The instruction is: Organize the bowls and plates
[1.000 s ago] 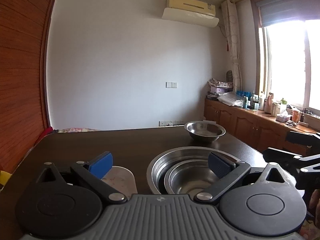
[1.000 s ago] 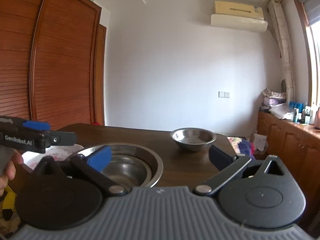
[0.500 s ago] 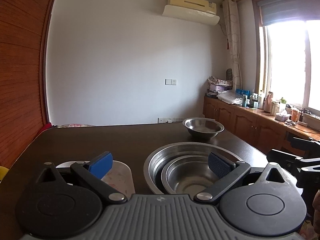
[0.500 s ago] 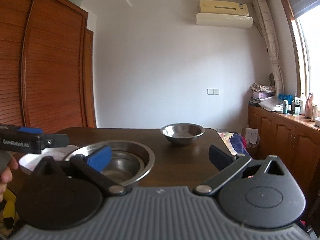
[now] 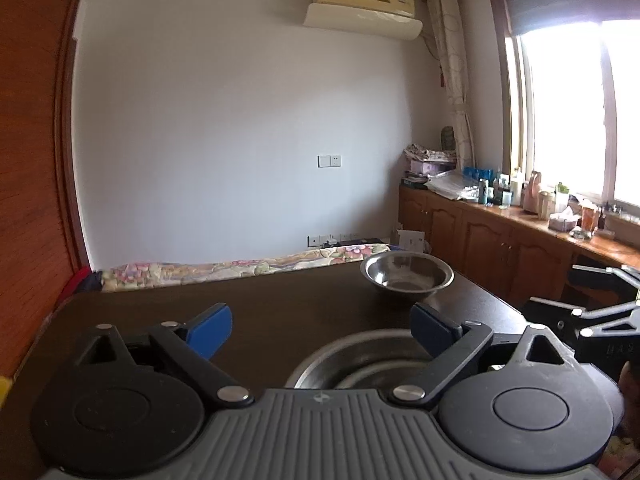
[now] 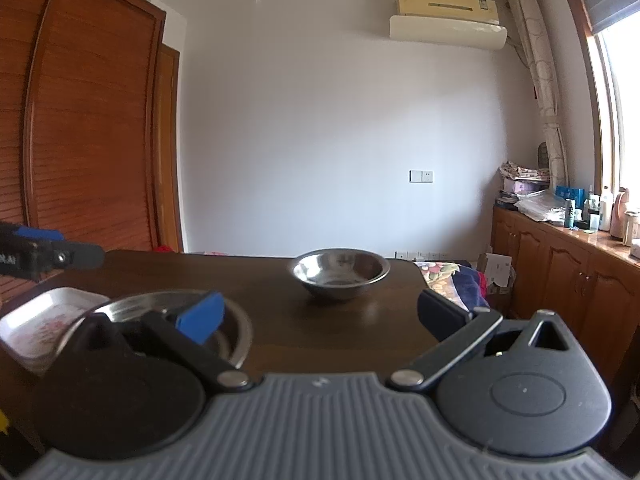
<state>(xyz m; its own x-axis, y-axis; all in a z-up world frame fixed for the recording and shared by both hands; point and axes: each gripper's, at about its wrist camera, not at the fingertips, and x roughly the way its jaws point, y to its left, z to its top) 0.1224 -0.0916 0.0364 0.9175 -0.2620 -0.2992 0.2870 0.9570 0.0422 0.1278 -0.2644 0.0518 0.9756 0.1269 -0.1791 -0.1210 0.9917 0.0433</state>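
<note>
The left claw (image 5: 320,330) hung wide open above the dark table (image 5: 280,296), its blue pads (image 5: 212,330) far apart and gripping nothing. The right claw (image 6: 320,314) was spread just as wide and equally empty. On the left claw's body, seen at the left edge of the right wrist view, only the tail of some white lettering showed, too cropped to read.

Three steel bowls could be counted. A single small bowl (image 6: 341,273) sat alone near the table's far edge, well apart from the others. A large bowl (image 5: 356,360) lay just below the left claw with a smaller bowl (image 5: 384,378) nested inside it, both partly hidden by the claw's frame. One white rectangular plate (image 6: 44,320) with a floral print rested just beside the large bowl, at its left.

Past the table stood a wooden wardrobe (image 6: 80,140), a wall air conditioner (image 6: 446,20), a flowered bedspread (image 5: 240,266) and a cluttered wooden counter (image 5: 520,232) beneath the window.
</note>
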